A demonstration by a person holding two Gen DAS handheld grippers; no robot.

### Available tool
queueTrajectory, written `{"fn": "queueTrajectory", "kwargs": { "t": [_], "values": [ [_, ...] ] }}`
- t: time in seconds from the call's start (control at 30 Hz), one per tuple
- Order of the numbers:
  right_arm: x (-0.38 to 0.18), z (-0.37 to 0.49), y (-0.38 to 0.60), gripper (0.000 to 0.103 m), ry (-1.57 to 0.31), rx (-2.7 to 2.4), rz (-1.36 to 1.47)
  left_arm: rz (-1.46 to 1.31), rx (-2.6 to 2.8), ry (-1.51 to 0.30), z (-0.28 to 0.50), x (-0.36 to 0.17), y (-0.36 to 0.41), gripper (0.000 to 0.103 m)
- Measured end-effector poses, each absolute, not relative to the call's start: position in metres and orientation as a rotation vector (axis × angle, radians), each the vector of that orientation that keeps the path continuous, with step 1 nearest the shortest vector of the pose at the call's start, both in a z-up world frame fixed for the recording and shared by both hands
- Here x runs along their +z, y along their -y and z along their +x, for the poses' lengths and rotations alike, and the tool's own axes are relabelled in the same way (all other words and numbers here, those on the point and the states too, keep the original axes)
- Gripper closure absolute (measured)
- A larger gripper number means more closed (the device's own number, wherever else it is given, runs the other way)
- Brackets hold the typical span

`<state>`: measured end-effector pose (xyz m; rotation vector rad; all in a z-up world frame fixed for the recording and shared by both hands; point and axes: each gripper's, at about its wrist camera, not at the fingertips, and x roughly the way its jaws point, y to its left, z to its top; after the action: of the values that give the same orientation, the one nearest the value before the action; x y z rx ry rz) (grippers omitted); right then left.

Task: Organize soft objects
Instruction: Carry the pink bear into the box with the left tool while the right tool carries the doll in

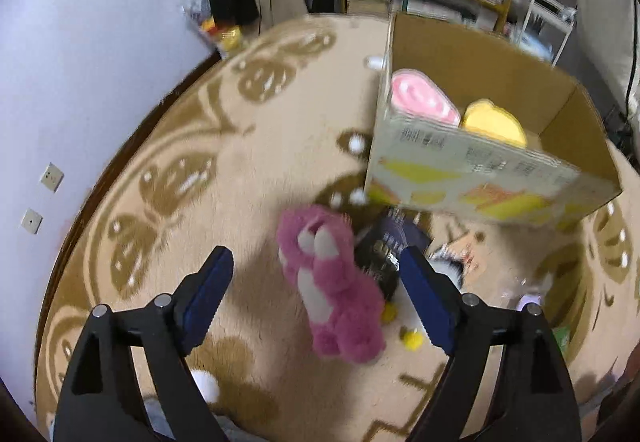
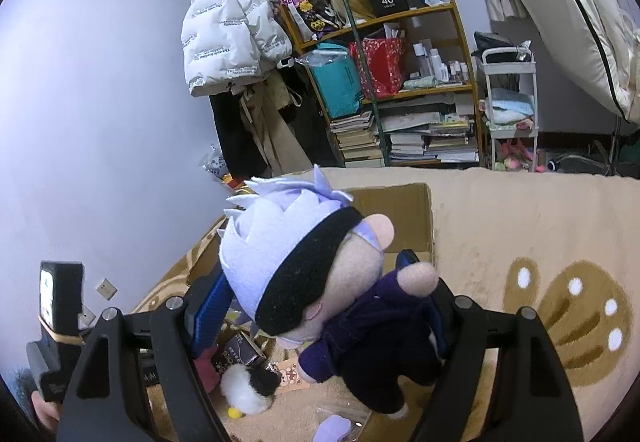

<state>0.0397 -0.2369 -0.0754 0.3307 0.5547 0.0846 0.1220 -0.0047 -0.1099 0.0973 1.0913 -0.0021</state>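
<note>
My left hand-held gripper gapes wide and empty over the pink plush bear lying before the cardboard box; light and squashy, best pinched mid-body. My right hand-held gripper clasps a white-haired doll.

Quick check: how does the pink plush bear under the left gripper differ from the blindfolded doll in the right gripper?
The pink plush bear is fuzzy pink all over with pale patches; the blindfolded doll has smooth pale lavender spiky hair, a black band and dark purple clothes. The bear lies loose on the rug between the open left gripper; the doll sits up off the floor between the right gripper. Both are soft toys outside the cardboard box.
</note>
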Motion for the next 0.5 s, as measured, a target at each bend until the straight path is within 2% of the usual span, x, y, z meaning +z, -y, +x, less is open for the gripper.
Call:
{"fn": "queueTrajectory", "kwargs": {
  "t": [0.17, 0.23, 0.3, 0.37, 0.5],
  "values": [
    [-0.076, 0.04, 0.236, 0.02, -0.559, 0.079, 0.322, 0.113, 0.066, -1.236, 0.135, -0.146, 0.0, 0.018],
    [-0.078, 0.04, 0.236, 0.02, -0.565, 0.076, 0.315, 0.029, 0.041, -1.271, 0.136, -0.155, -0.004, 0.021],
    [-0.081, 0.042, 0.237, 0.02, -0.573, 0.075, 0.322, -0.026, 0.012, -1.301, 0.138, -0.16, -0.004, 0.039],
    [-0.083, 0.042, 0.238, 0.02, -0.58, 0.078, 0.33, -0.068, -0.032, -1.324, 0.138, -0.161, -0.003, 0.051],
    [-0.085, 0.043, 0.238, 0.02, -0.593, 0.075, 0.324, -0.055, -0.044, -1.291, 0.132, -0.154, 0.001, 0.062]
  ]
}}
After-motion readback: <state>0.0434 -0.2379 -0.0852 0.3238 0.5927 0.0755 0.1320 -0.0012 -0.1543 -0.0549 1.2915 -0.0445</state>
